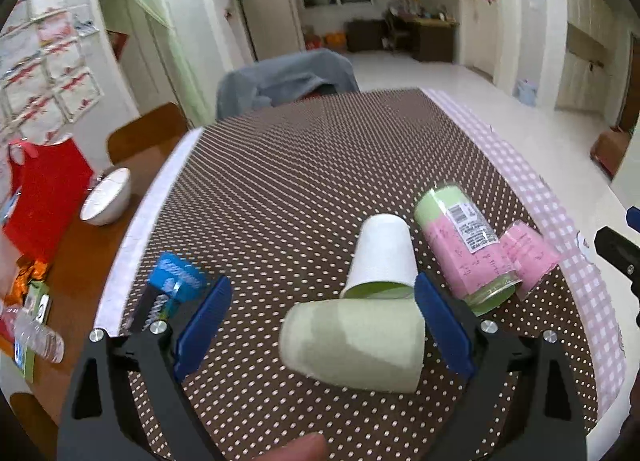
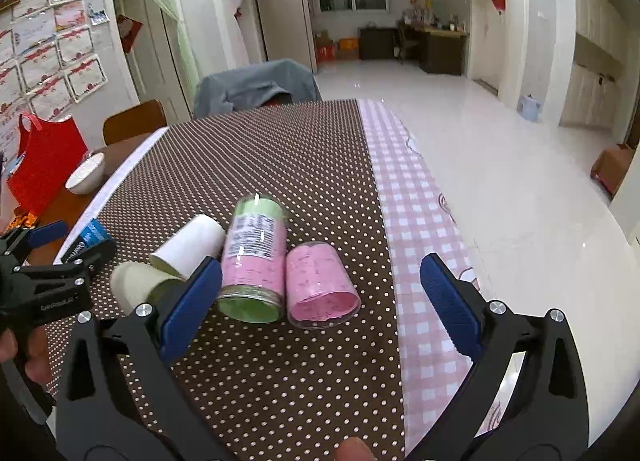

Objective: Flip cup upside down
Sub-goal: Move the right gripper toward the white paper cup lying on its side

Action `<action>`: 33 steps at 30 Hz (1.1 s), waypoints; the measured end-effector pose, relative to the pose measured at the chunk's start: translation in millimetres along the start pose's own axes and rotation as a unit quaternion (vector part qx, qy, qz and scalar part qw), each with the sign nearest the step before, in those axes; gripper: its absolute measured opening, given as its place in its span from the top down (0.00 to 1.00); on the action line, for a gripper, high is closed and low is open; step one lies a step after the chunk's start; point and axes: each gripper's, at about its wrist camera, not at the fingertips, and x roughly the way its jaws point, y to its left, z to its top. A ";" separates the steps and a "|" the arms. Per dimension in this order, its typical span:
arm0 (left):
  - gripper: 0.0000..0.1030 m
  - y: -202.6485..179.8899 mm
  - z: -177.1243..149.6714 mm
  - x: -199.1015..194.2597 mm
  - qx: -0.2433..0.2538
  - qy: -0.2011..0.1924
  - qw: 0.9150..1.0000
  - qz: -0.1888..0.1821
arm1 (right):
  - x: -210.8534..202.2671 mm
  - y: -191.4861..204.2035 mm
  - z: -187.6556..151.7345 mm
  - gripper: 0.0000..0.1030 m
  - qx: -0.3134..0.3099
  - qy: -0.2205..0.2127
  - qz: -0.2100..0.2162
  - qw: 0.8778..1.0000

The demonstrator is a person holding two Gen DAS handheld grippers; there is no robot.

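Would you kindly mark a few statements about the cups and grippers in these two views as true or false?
1. All the cups lie on their sides. True: the green cup, white cup, pink cup and the wrapped stack all lie on the dotted cloth.
2. The left gripper grips the white cup. False: its jaws are open around the green cup.
3. The right gripper is open and holds nothing. True.
4. The pink cup's mouth faces away from the right camera. False: its open mouth faces the camera.
5. A white bowl sits off the cloth. True.
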 end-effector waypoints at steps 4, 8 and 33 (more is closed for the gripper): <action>0.12 -9.3 8.7 29.4 0.012 0.034 0.999 -0.023 | 18.7 -4.0 4.2 0.06 0.001 0.018 0.002 1.000; 0.12 -17.8 13.4 49.3 0.019 0.054 0.998 -0.025 | 34.0 -9.3 4.9 0.06 -0.001 0.033 -0.002 0.999; 0.12 -35.8 30.8 137.6 -0.001 0.176 0.982 -0.071 | 79.9 -32.7 3.3 0.06 0.018 0.073 0.008 0.997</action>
